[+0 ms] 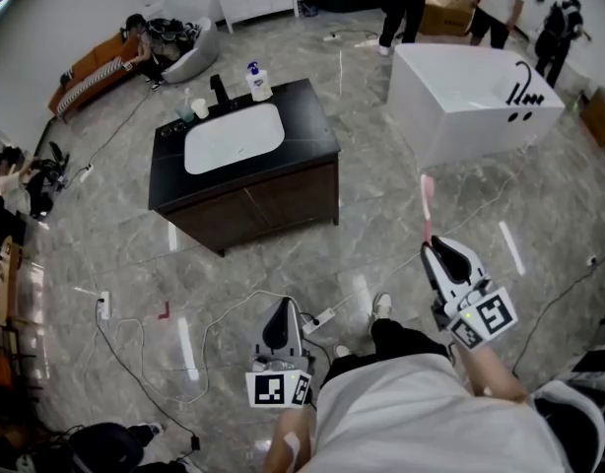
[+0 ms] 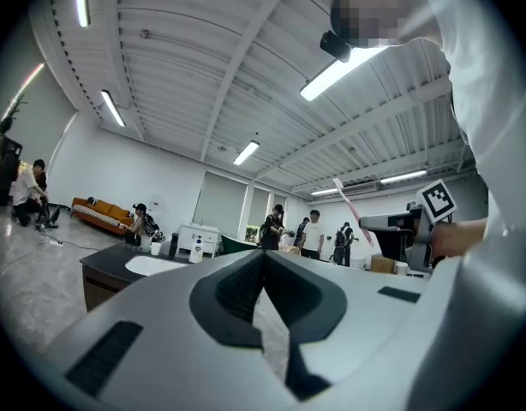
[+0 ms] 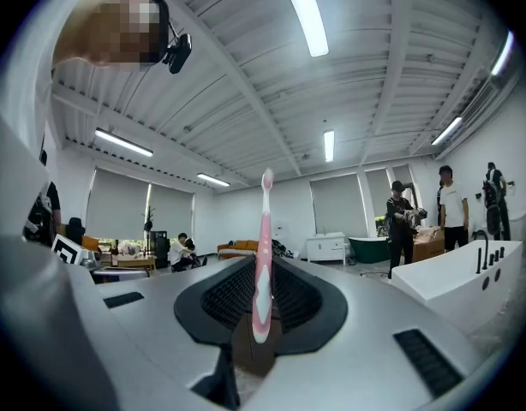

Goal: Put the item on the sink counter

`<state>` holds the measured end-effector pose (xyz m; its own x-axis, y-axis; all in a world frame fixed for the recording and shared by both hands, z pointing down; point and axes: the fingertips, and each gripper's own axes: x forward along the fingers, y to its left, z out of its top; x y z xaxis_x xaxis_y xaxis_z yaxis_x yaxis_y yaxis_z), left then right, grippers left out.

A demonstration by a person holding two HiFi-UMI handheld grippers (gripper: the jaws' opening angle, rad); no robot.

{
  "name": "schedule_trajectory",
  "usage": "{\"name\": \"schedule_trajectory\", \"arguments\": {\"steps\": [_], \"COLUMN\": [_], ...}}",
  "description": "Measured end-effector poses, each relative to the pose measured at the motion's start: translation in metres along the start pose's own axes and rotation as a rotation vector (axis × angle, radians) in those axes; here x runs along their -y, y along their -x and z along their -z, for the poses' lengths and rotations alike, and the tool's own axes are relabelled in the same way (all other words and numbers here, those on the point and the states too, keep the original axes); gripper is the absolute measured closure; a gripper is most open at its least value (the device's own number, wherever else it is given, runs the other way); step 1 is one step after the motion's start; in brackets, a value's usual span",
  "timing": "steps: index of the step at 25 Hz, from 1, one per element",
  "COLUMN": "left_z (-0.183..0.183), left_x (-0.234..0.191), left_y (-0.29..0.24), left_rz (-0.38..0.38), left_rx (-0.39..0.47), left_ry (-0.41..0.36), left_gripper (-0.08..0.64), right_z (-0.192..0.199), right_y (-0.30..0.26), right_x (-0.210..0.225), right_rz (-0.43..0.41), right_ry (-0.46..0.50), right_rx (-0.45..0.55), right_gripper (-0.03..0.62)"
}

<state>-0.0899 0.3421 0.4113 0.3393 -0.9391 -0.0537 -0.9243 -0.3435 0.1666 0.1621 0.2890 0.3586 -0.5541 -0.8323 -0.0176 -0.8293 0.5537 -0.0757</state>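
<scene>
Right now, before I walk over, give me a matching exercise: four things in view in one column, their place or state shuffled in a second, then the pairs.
1. pink toothbrush
2. left gripper
3. soap bottle
4. white bathtub

A. on the floor, apart from the sink counter
B. jaws together, holding nothing
C. clamped upright in the right gripper
D. on that counter, behind the basin

Pairs: 1-C, 2-B, 3-D, 4-A.

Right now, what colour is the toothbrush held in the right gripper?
The toothbrush is pink with white patches, which shows best in the right gripper view.
</scene>
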Motion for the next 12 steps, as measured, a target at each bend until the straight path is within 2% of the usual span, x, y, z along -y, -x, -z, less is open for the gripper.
{"name": "schedule_trajectory", "arguments": {"steps": [12], "left_z": [0.002], "left_x": [0.008], "left_y": [-0.044], "left_rz": [-0.013], "left_rx": [-0.027], "left_ry": [-0.015], "left_gripper": [0.556], "right_z": [0.007], "right_y": [-0.035], "right_x": [0.037], "right_rz": [-0.040], "right_ry": [-0.047], "right_rx": [0.006], "right_gripper": [0.514]}}
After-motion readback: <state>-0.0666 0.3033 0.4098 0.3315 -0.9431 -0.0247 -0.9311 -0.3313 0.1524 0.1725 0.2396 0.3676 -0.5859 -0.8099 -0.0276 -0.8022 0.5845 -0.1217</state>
